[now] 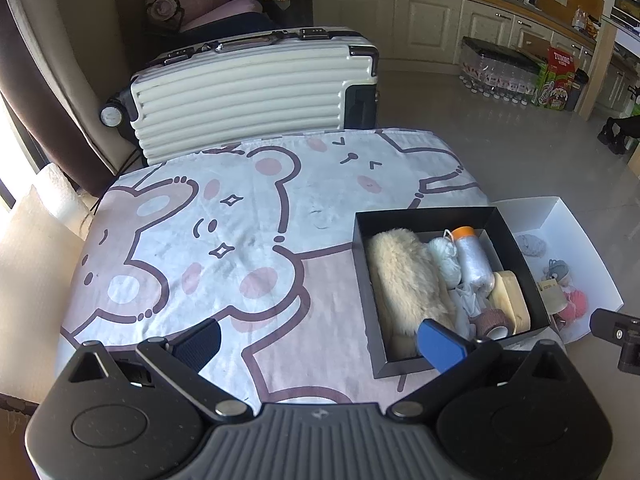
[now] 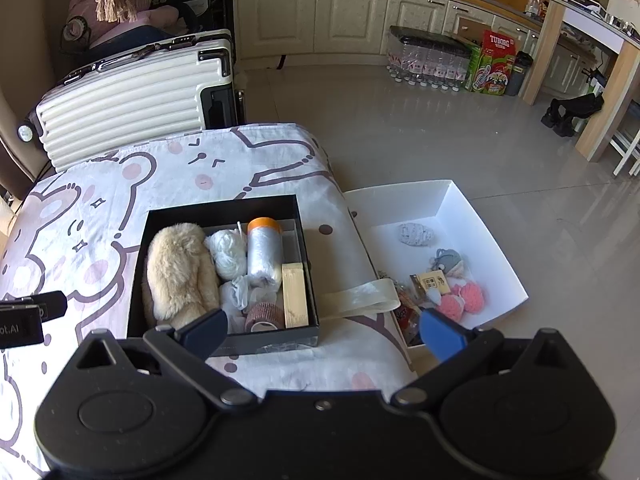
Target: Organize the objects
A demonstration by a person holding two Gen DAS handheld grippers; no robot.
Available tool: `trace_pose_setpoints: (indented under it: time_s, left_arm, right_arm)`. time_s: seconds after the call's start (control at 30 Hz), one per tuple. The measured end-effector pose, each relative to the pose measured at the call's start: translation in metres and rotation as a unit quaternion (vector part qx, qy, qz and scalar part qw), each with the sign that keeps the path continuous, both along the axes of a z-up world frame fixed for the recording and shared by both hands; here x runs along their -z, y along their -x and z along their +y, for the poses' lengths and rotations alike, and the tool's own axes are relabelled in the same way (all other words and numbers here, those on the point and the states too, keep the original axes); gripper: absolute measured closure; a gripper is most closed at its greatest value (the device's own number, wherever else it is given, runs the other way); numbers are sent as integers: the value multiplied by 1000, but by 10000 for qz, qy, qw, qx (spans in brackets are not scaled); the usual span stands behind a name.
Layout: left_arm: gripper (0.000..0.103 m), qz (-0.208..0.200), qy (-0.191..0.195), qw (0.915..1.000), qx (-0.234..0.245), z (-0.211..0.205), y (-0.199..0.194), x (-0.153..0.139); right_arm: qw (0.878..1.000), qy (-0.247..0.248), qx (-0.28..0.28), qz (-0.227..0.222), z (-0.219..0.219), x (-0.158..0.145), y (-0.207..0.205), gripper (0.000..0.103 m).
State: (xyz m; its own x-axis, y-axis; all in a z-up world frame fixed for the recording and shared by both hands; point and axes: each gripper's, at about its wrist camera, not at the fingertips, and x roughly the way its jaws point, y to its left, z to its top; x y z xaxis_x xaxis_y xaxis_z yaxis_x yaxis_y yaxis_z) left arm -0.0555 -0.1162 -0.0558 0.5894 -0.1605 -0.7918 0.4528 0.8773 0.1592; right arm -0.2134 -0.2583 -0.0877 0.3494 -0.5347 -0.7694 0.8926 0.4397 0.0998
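Kitchen setting: cream cabinets are lining the far wall, and a ribbed cream suitcase (image 2: pixel 132 96) is standing behind a table covered by a cartoon-bear cloth (image 1: pixel 208 220).

Item 1: a black box (image 2: pixel 224 208) is resting on the cloth at the table's right side. Being held inside it: a cream plush toy (image 2: pixel 180 276) along the left wall, a white yarn ball (image 2: pixel 228 254), an orange-capped roll of clear film (image 2: pixel 263 252), a wooden block (image 2: pixel 295 296) against the right wall, a brown tape roll (image 2: pixel 262 316) at the near edge, and crumpled white material between them.

Item 2: a white box (image 2: pixel 472 216) is sitting just beside the table's right edge, lower down. Being held inside it: a grey knitted piece (image 2: pixel 416 234), a grey doll (image 2: pixel 447 260), pink pompoms (image 2: pixel 464 298), and a small tan tag (image 2: pixel 430 282).

Item 3: a cream strap (image 2: pixel 360 300) is lying across the gap between the boxes.

Left hand-held gripper (image 1: pixel 320 340): jaws are being held wide apart, nothing gripped, near the black box's near-left corner.

Right hand-held gripper (image 2: pixel 324 332): likewise spread and empty, between the two boxes.
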Motion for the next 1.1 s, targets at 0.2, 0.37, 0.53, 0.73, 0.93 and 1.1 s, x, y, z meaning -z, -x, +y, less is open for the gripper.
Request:
trace_pose_setpoints:
  time_s: [0.2,0.37,0.53,0.73,0.93,1.1]
  left_arm:
    - [0,21,-39,10000,8,0,-1,2]
    - [0,33,-36,10000,-12,1,-2,3]
    - [0,39,-39,10000,-12,1,-3,3]
    - [0,52,-40,10000,5,1,-3,4]
    - [0,56,-34,10000,8,1,-4,4]
    - [0,52,-34,10000,5,1,-4,4]
  right_arm:
    - [10000,-2,-1,2,-1,1,-1,0]
    - [10000,0,-3,5,-1,1,-2,0]
    - [10000,-1,-25,20,-1,1,-4,0]
    - [10000,-1,-33,27,-2,2,-5,0]
    - [10000,0,-42,30,-1,2,-6,0]
    - [10000,-1,-41,29,-1,2,-7,0]
